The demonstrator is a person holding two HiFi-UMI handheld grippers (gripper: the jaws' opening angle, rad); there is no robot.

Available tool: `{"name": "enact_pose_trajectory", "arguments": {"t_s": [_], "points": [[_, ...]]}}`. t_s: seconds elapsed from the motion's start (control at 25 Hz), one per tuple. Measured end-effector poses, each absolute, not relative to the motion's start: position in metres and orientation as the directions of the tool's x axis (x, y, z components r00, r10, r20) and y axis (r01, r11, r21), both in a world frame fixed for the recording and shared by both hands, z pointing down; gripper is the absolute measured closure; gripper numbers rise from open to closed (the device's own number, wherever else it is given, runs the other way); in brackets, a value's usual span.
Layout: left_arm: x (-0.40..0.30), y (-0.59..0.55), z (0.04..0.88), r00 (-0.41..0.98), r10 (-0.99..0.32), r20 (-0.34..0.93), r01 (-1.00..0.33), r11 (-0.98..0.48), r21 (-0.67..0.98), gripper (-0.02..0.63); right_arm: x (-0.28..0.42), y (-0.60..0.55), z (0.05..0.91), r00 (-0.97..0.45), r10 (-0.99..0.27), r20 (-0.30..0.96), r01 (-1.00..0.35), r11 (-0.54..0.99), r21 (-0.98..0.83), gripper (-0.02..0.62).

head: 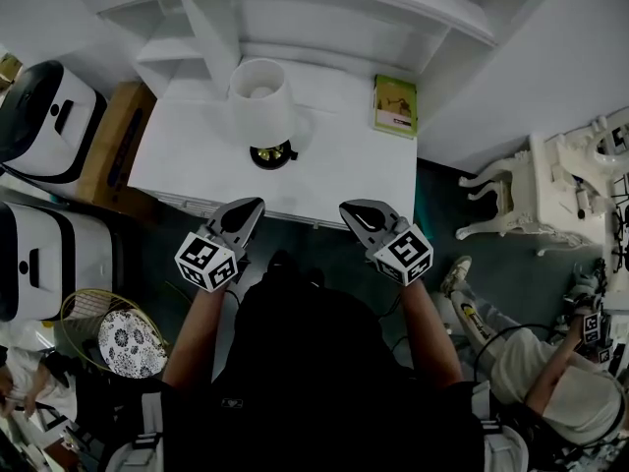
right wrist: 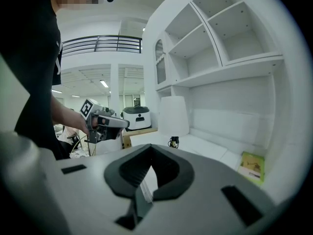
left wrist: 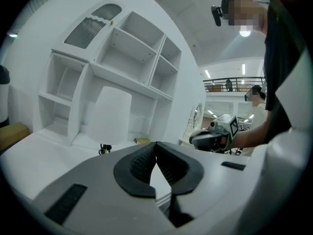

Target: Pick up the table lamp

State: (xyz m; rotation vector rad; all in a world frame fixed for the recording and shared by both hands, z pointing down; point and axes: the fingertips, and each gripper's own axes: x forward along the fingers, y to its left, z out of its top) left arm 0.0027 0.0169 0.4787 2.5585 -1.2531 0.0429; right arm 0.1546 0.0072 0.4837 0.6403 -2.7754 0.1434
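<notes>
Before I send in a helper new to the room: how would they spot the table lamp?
Find the white desk under the shelves. The table lamp stands on it, left of centre. It alone is upright, white shade over a dark base; the green book at the right lies flat.

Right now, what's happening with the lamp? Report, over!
Jaws shut, empty: left gripper, right gripper, both back from the table lamp. It stands upright on the desk, untouched. Path looks clear; green book off to its side.
</notes>
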Motion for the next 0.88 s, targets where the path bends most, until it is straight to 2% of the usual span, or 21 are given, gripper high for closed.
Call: {"name": "enact_pose_trajectory", "arguments": {"t_s": [0.88], "points": [[-0.032, -0.008, 0.489, 0.65, -0.749, 0.13, -0.751, -0.605, 0.267, 0.594, 0.119, 0.002, 0.493, -0.824, -0.453, 0.34, -0.493, 0.87, -0.034, 0.589]]}}
